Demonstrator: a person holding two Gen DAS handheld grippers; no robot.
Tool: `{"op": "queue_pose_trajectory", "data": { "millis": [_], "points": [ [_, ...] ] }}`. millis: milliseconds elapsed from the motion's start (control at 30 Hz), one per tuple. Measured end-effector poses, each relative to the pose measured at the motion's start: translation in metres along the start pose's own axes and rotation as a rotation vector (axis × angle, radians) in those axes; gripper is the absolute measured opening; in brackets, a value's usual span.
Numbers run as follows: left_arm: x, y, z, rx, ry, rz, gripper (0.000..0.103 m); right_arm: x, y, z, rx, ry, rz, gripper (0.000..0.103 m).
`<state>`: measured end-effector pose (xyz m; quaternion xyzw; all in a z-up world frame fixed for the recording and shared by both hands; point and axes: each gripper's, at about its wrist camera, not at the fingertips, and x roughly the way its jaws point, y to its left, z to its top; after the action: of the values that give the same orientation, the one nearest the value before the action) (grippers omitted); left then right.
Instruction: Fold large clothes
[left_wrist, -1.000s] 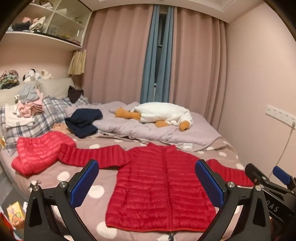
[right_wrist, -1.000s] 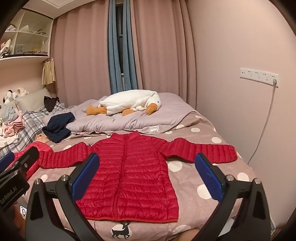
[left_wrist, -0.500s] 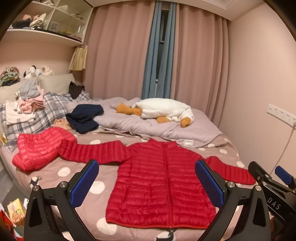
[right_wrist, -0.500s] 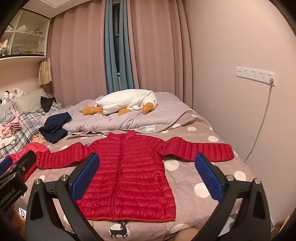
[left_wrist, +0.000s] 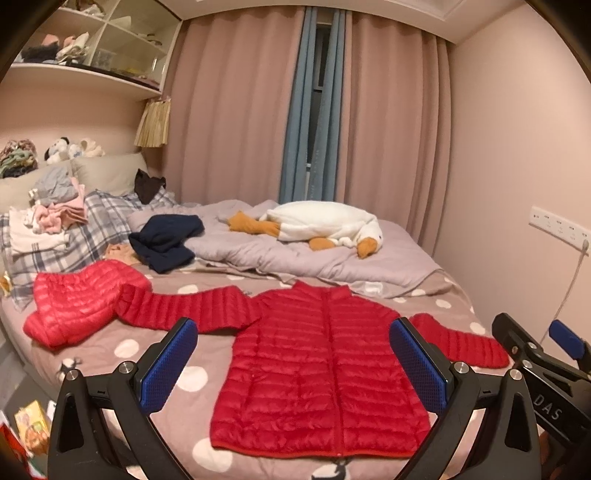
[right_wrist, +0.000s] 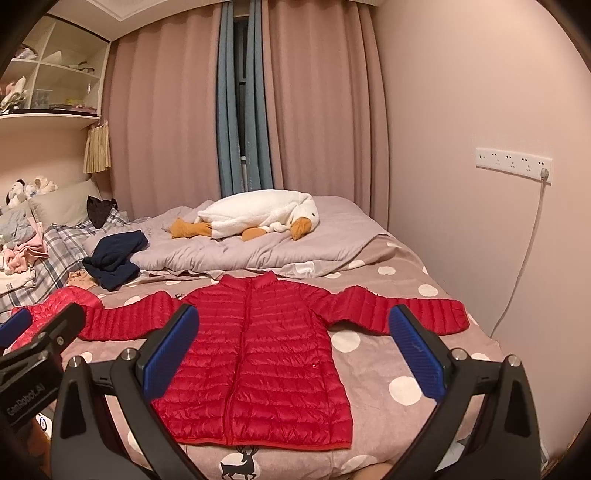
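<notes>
The red jacket (left_wrist: 325, 373) lies spread flat, front up and zipped, on the polka-dot bedsheet (left_wrist: 125, 349) with both sleeves stretched out to the sides. Its hem sits near the foot edge of the bed. Over the last second the view from both wrist cameras has drifted only slightly — the jacket sits a touch higher and further off in each picture, so the claws have eased back or tilted up a little rather than closed in. Nothing on the bed has shifted: no sleeve is folded over, no crease is started.

The left claw (left_wrist: 291, 363) is wide open and holds nothing, hanging above the near edge of the bed in front of the jacket body. The right claw (right_wrist: 295, 354) is likewise spread wide and empty, facing the jacket's right half and its sleeve (right_wrist: 399, 308).

My reading is that folding has not begun; this looks like a pause to line up before the first grab, probably at a sleeve end.

A second red jacket (left_wrist: 77, 302) lies bunched touching the left sleeve tip, so a careless pinch there could catch both.
</notes>
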<state>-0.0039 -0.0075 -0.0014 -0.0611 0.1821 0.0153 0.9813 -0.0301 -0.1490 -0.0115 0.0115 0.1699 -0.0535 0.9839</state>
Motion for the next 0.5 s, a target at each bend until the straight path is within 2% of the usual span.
{"op": "queue_pose_trajectory", "data": {
  "millis": [233, 500],
  "points": [
    [-0.004, 0.0015, 0.0006, -0.009, -0.034, 0.0, 0.103, -0.0026, 0.0029, -0.0009, -0.011, -0.022, 0.012, 0.103],
    [-0.0058, 0.0022, 0.0012, -0.017, -0.035, 0.001, 0.103, -0.004, 0.0088, -0.0027, -0.029, -0.029, -0.005, 0.103]
  ]
}}
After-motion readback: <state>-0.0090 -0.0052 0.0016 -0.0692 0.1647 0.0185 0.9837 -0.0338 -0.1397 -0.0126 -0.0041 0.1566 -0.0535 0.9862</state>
